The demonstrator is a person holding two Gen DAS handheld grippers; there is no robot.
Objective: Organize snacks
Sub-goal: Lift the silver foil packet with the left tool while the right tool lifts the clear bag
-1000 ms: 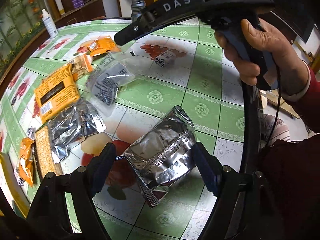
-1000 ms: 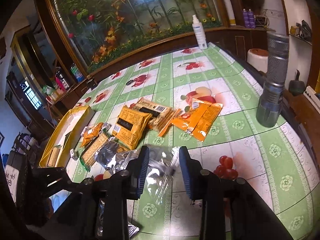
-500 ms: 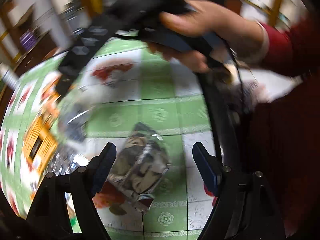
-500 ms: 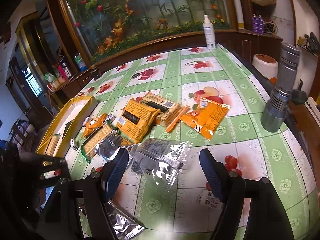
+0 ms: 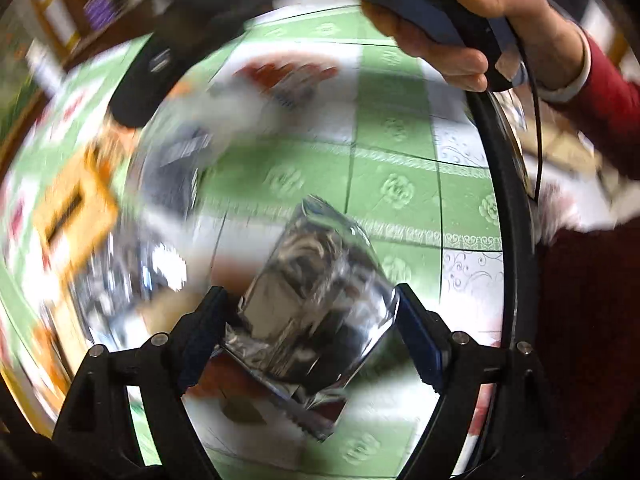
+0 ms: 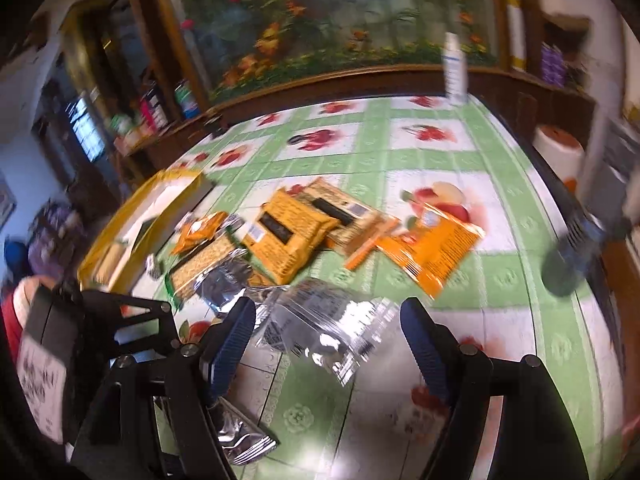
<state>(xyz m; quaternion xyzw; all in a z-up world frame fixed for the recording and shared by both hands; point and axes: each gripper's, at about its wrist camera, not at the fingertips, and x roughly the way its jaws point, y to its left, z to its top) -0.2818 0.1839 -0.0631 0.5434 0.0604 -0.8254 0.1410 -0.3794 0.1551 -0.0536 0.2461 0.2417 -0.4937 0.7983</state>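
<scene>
A silver foil snack pouch (image 5: pixel 312 312) lies on the green-and-white tablecloth between the fingers of my left gripper (image 5: pixel 316 332), which is open around it; whether the pads touch it I cannot tell. My right gripper (image 6: pixel 328 340) is open and empty above a clear plastic snack bag (image 6: pixel 320 324) lying on the table. Beyond it lie an orange snack packet (image 6: pixel 288 236), an orange bag (image 6: pixel 436 248), a brown bar packet (image 6: pixel 340 216) and a cracker pack (image 6: pixel 204 268). The foil pouch's end also shows in the right wrist view (image 6: pixel 244 440).
A yellow box (image 6: pixel 132 224) stands open at the table's left side. A white spray bottle (image 6: pixel 454 68) stands at the far edge. A dark metal cylinder (image 6: pixel 576 256) stands at the right edge. The other hand and gripper (image 5: pixel 460 20) cross the top of the left wrist view.
My right gripper opened and let the clear bag drop to the table, then pulled back. My left gripper swung and came down closer around the foil pouch.
</scene>
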